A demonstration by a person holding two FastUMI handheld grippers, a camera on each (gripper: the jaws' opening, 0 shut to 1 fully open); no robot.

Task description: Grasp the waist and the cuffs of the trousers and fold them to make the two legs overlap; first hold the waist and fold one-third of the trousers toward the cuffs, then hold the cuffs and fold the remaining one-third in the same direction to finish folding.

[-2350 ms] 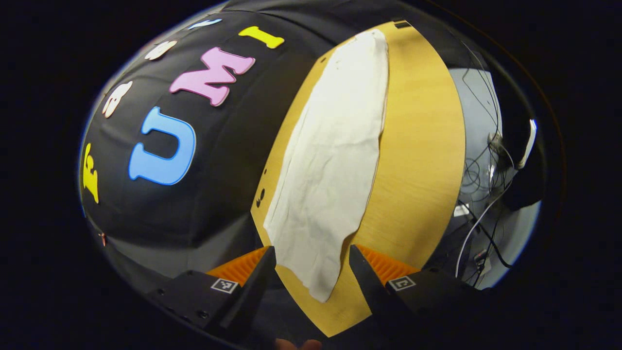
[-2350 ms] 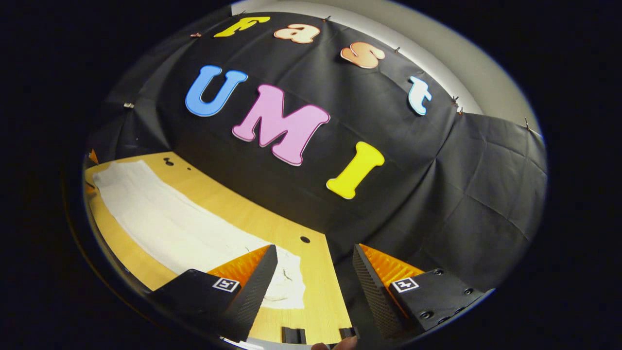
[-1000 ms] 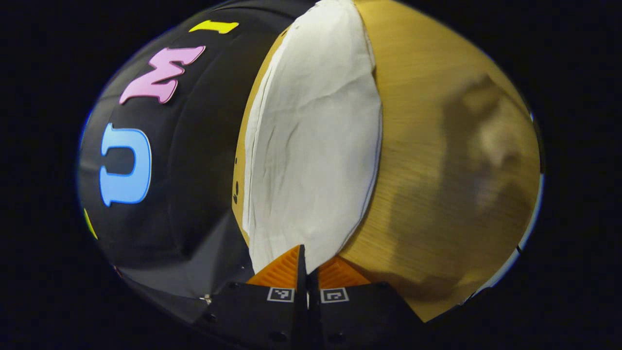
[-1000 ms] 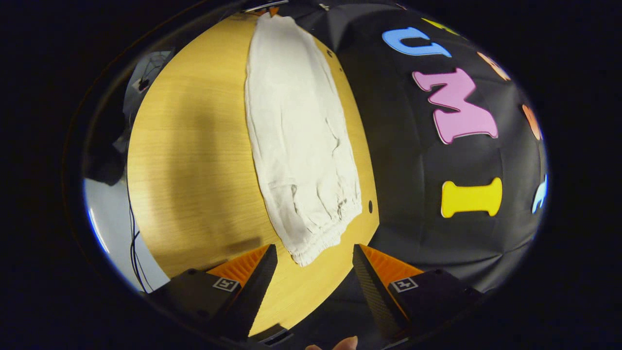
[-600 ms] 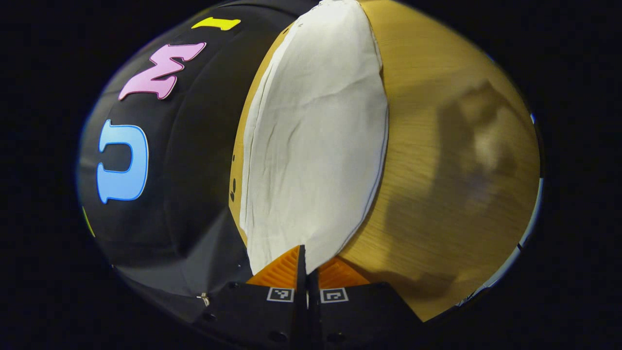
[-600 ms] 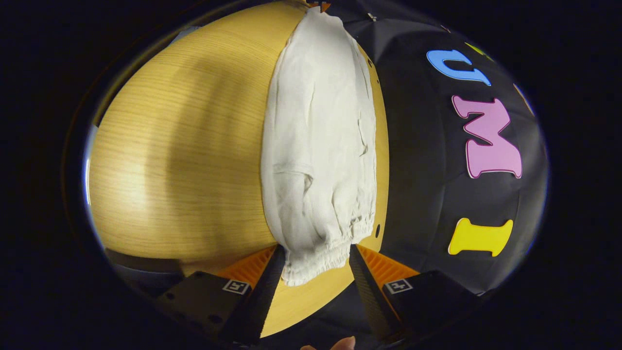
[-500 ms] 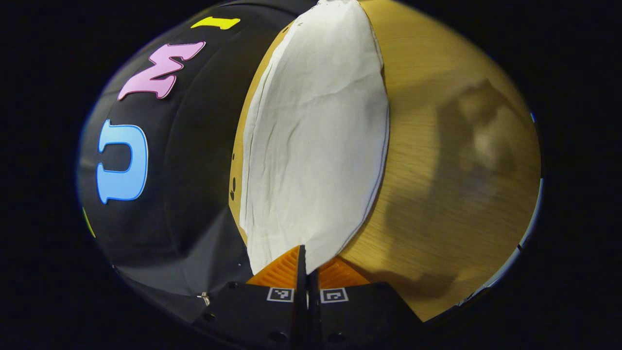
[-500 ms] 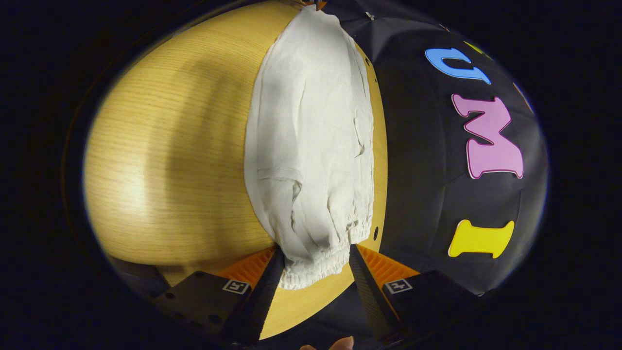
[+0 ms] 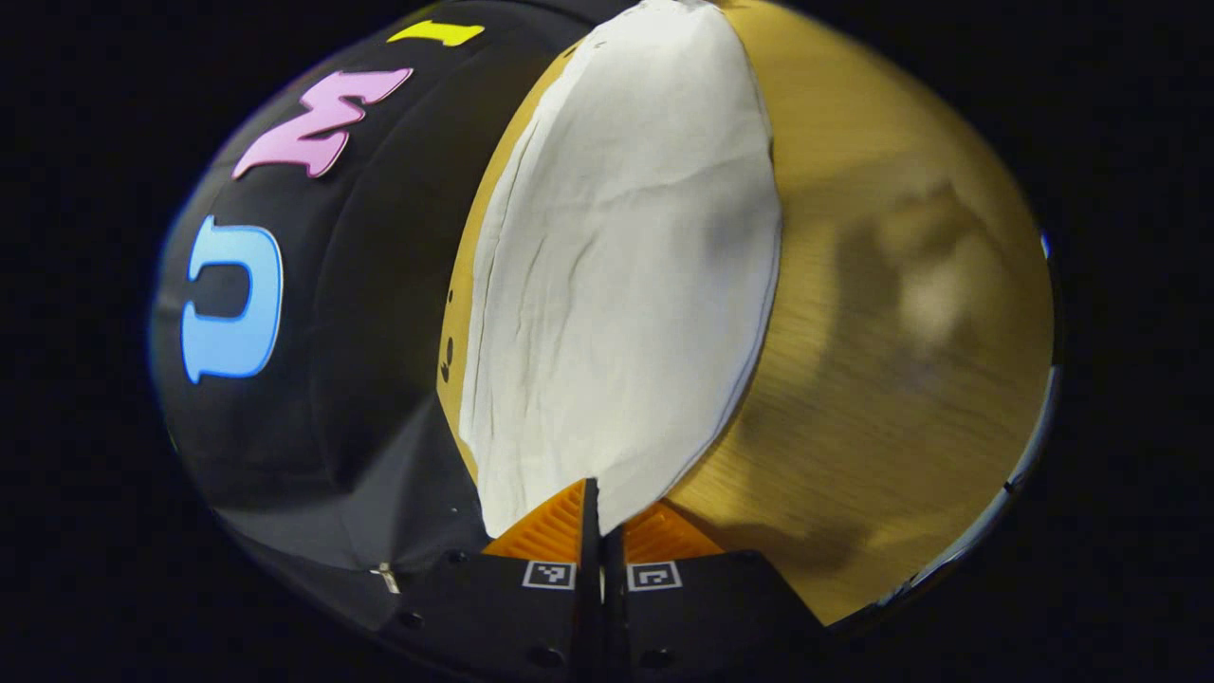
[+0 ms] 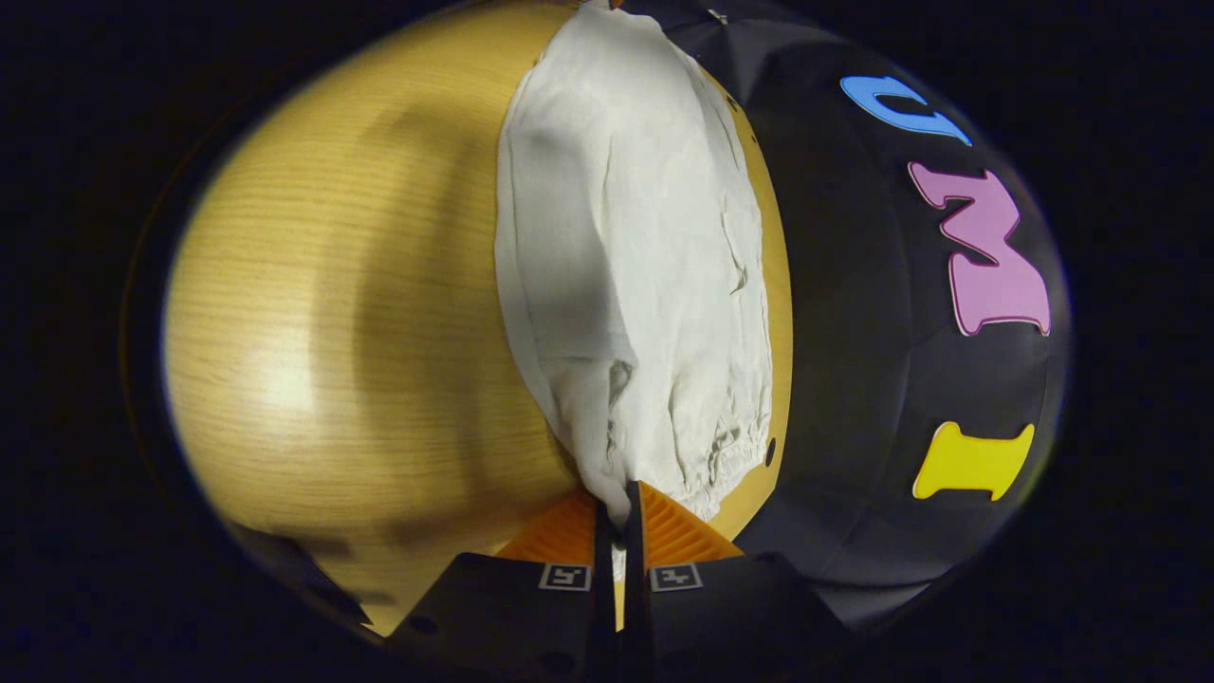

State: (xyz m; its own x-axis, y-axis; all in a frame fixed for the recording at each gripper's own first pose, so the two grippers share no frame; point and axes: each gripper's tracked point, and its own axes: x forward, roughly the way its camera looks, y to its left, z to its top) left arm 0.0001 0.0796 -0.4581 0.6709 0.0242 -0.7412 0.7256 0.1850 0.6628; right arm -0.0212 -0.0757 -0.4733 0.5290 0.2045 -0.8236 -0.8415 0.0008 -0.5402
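Observation:
White trousers (image 9: 616, 275) lie stretched along the far side of a wooden table (image 9: 892, 379), next to the booth wall. In the left gripper view my left gripper (image 9: 600, 512) is shut on the plain cuff end, and the cloth runs straight away from its fingers. The right gripper view has the gathered elastic waist (image 10: 721, 465) at the near end of the trousers (image 10: 626, 237). My right gripper (image 10: 617, 517) is shut on the waist's near corner, and the cloth puckers upward between its fingers.
The black cloth wall (image 9: 360, 285) runs close along the trousers' far edge. Bare wooden tabletop (image 10: 332, 313) spreads wide on the near side of the trousers. Small dark holes (image 9: 446, 346) mark the table's back edge.
My right gripper came down over the waist and closed on its near corner, bunching the cloth. My left gripper stays closed on the cuff end, which has risen slightly.

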